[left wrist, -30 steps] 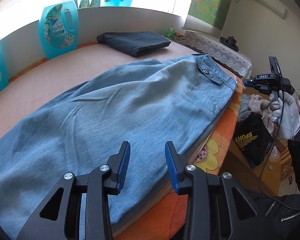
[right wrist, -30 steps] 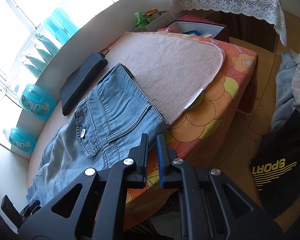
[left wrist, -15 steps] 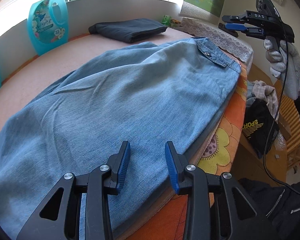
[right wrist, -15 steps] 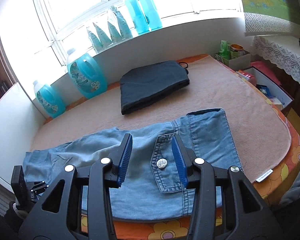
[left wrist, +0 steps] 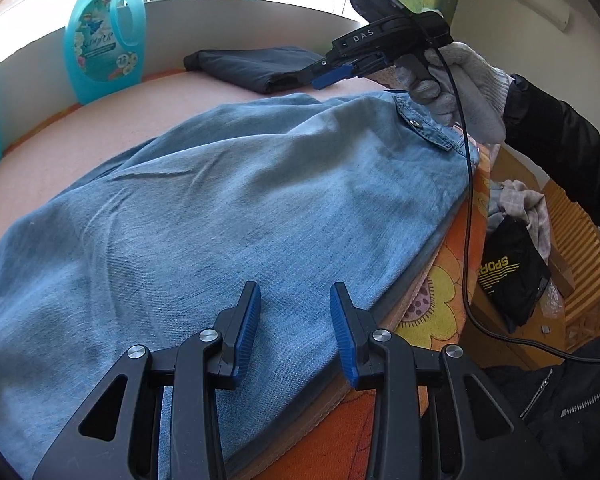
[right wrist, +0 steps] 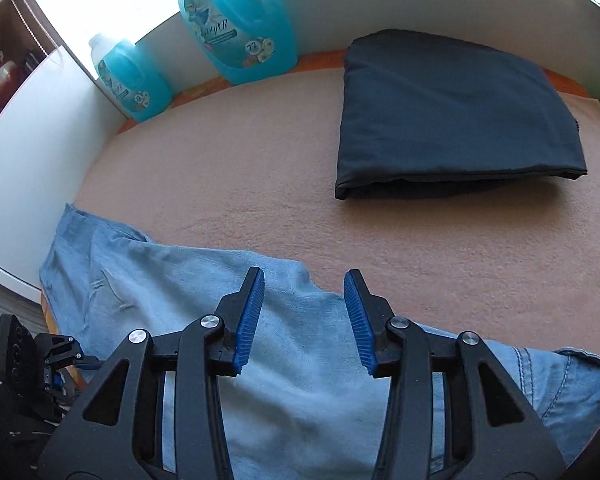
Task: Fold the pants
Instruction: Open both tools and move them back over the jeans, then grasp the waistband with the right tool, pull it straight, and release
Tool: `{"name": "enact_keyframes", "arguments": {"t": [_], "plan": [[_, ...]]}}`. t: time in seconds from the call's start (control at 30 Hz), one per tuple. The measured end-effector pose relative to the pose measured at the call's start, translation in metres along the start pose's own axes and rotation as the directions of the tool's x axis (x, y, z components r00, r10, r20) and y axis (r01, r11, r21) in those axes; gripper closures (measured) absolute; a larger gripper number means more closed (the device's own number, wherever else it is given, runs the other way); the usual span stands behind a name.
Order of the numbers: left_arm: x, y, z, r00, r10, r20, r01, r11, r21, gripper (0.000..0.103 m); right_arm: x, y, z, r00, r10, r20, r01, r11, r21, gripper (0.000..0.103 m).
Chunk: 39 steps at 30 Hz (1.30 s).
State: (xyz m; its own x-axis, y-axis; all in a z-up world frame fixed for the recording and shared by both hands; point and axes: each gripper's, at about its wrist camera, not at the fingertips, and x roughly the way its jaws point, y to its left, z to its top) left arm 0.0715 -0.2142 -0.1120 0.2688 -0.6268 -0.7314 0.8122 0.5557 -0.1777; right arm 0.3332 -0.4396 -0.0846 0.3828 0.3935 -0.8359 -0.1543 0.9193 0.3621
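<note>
The right gripper [right wrist: 304,316] has swung in over the jeans [left wrist: 228,216], its fingers now apart and empty above the far edge. The left gripper [left wrist: 294,328] hovers part-open over the near edge on the worktop [right wrist: 260,168], so a fold looks imminent.

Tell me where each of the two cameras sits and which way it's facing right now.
Left wrist: on the left gripper, looking along the light blue denim pants toward the waistband; the gloved right hand and right gripper show.
Right wrist: on the right gripper, facing across the pants toward the folded dark garment and teal detergent bottle.
Shared: pants, dark garment, bottle.
</note>
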Motion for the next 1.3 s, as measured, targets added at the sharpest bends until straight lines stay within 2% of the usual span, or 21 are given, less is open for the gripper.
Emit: {"name": "enact_keyframes", "arguments": {"t": [0.13, 0.33, 0.37, 0.47, 0.53, 0.63, 0.7, 0.77, 0.8, 0.9, 1.03, 1.13, 1.23, 1.3], "plan": [[0.000, 0.003, 0.001, 1.000, -0.015, 0.002, 0.015, 1.000, -0.015, 0.069, 0.026, 0.001, 0.000, 0.998, 0.009, -0.069, -0.011, 0.999, -0.032, 0.059], [-0.002, 0.006, 0.003, 1.000, -0.020, -0.001, 0.020, 0.999, -0.042, 0.069, 0.027, 0.014, -0.008, 1.000, 0.002, -0.029, -0.004, 0.998, -0.068, 0.061], [-0.006, 0.006, 0.004, 1.000, 0.005, -0.003, -0.005, 0.999, -0.048, 0.069, 0.027, 0.018, -0.010, 1.000, -0.009, -0.024, 0.007, 0.997, -0.082, 0.072], [-0.031, 0.018, 0.001, 0.994, 0.101, 0.049, -0.097, 0.992, -0.082, 0.068, 0.021, 0.027, -0.018, 0.999, -0.049, 0.004, 0.049, 0.993, -0.110, 0.086], [-0.049, 0.038, -0.006, 0.983, 0.168, 0.068, -0.156, 0.976, -0.151, 0.068, 0.013, 0.030, -0.021, 0.998, -0.057, 0.035, 0.061, 0.993, -0.104, 0.090], [-0.059, 0.070, -0.025, 0.966, 0.256, 0.029, -0.243, 0.941, -0.235, 0.068, -0.003, 0.041, -0.025, 0.990, -0.098, 0.104, 0.110, 0.987, -0.117, 0.093], [-0.058, 0.085, -0.037, 0.960, 0.281, -0.009, -0.273, 0.923, -0.273, 0.068, -0.018, 0.050, -0.026, 0.975, -0.149, 0.167, 0.173, 0.974, -0.143, 0.095], [-0.058, 0.090, -0.043, 0.962, 0.274, 0.005, -0.262, 0.923, -0.283, 0.068, -0.031, 0.052, -0.018, 0.948, -0.201, 0.246, 0.241, 0.959, -0.148, 0.097], [-0.057, 0.089, -0.043, 0.961, 0.278, 0.003, -0.266, 0.923, -0.278, 0.068, -0.035, 0.048, -0.013, 0.944, -0.202, 0.261, 0.242, 0.962, -0.130, 0.097], [-0.052, 0.085, -0.041, 0.953, 0.303, 0.001, -0.294, 0.925, -0.241, 0.068, -0.021, 0.042, 0.000, 0.955, -0.198, 0.223, 0.227, 0.967, -0.114, 0.097], [-0.053, 0.089, -0.042, 0.956, 0.292, 0.018, -0.278, 0.926, -0.254, 0.068, -0.008, 0.035, 0.010, 0.953, -0.224, 0.206, 0.246, 0.965, -0.089, 0.093], [-0.055, 0.091, -0.043, 0.959, 0.281, 0.027, -0.263, 0.926, -0.271, 0.068, -0.023, 0.018, 0.008, 0.953, -0.186, 0.238, 0.192, 0.981, 0.000, 0.089], [-0.054, 0.093, -0.044, 0.958, 0.284, 0.029, -0.266, 0.926, -0.270, 0.068, -0.054, 0.006, -0.009, 0.934, -0.194, 0.301, 0.185, 0.981, 0.058, 0.087], [-0.054, 0.093, -0.043, 0.957, 0.288, 0.029, -0.270, 0.925, -0.269, 0.068, -0.079, -0.005, -0.028, 0.916, -0.209, 0.344, 0.178, 0.977, 0.118, 0.075]]}}
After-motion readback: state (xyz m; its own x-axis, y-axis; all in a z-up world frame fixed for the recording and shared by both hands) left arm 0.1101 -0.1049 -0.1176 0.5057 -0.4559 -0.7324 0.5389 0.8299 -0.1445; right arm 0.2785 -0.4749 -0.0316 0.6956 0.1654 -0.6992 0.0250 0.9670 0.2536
